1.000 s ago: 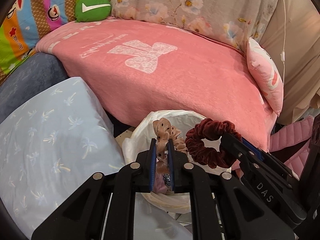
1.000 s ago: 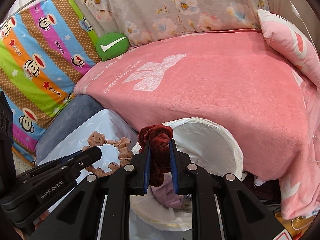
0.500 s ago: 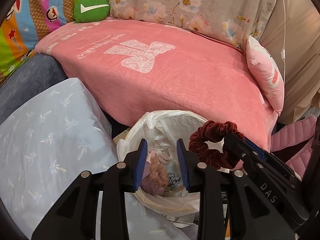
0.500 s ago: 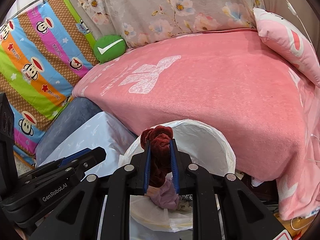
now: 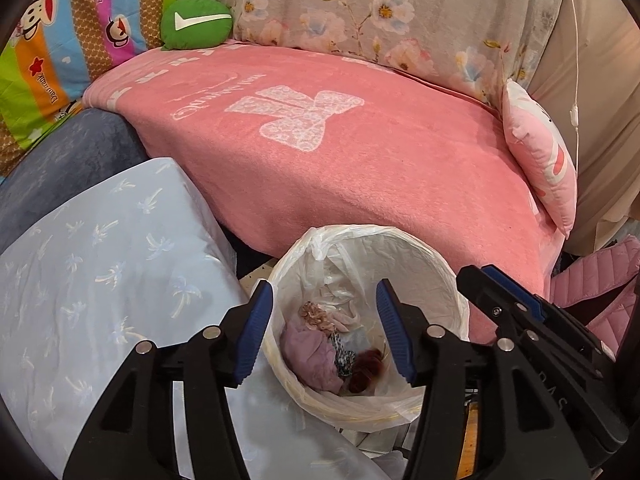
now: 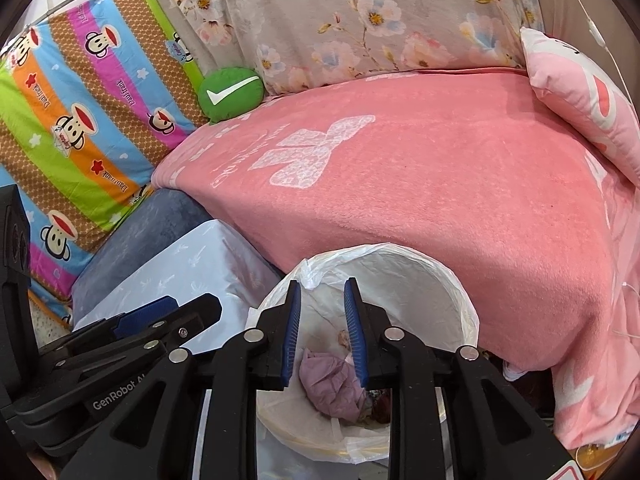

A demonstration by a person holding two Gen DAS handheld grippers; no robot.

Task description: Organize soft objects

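Note:
A white bag-lined bin (image 5: 424, 256) (image 6: 448, 280) stands below both grippers, against the pink bed. Inside lie a beige scrunchie (image 5: 316, 314), a mauve cloth (image 5: 310, 354) (image 6: 332, 380), a patterned piece, and a dark red scrunchie (image 5: 366, 368) (image 6: 382, 402). My left gripper (image 5: 324, 328) hangs wide open over the bin mouth, empty. My right gripper (image 6: 320, 332) is open by a narrower gap above the bin, with nothing between its fingers. Each gripper shows at the edge of the other's view.
A pink blanket (image 5: 340, 152) covers the bed behind the bin. A light blue pillow (image 5: 100, 280) lies left of it on a dark blue cushion (image 5: 68, 164). A green check-mark cushion (image 5: 196, 22) and a pink pillow (image 5: 540, 160) sit on the bed.
The left gripper opened and the beige scrunchie fell into the bin; then the right gripper opened and the dark red scrunchie dropped in too. Both grippers now hold nothing.

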